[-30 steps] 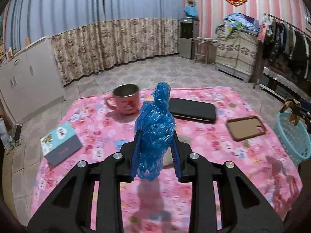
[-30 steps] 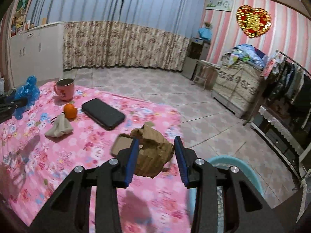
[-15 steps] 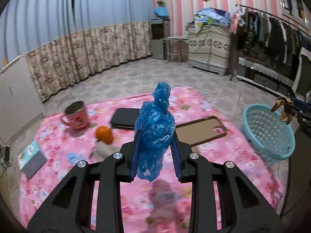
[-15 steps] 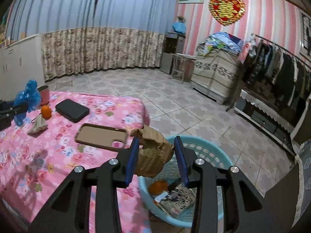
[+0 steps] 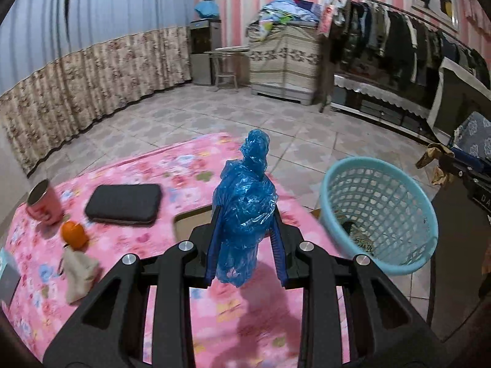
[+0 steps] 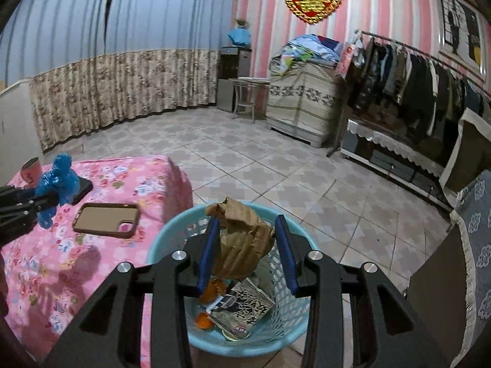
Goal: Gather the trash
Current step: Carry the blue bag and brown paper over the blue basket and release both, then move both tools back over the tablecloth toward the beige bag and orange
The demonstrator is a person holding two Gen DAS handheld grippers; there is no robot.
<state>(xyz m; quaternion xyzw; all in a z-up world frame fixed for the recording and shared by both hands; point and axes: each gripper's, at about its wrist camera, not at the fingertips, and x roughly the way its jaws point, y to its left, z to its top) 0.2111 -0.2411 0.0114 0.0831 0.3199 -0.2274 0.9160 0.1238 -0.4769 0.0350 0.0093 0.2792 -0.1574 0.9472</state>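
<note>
My left gripper (image 5: pixel 245 242) is shut on a crumpled blue plastic bag (image 5: pixel 245 208), held above the pink flowered table (image 5: pixel 132 168); the same blue plastic bag (image 6: pixel 56 184) shows at the left of the right wrist view. My right gripper (image 6: pixel 247 251) is shut on a crumpled brown paper wad (image 6: pixel 242 239), held over the light blue basket (image 6: pixel 172 236). That basket (image 5: pixel 396 184) stands on the floor beyond the table's right end and holds orange peel and a printed wrapper (image 6: pixel 242 309). The brown wad (image 5: pixel 435 159) also shows at the right edge of the left wrist view.
On the table lie a black case (image 5: pixel 122 204), a brown phone case (image 6: pixel 106 219), an orange (image 5: pixel 73 234), a pink mug (image 5: pixel 43 205) and a beige cloth pouch (image 5: pixel 78 273). A clothes rack (image 6: pixel 414 92) and a covered cabinet (image 6: pixel 303 104) stand across the tiled floor.
Both hands have swung to the right along the table, each keeping its load. The basket has come into the left view, and the right gripper now hangs over it.
</note>
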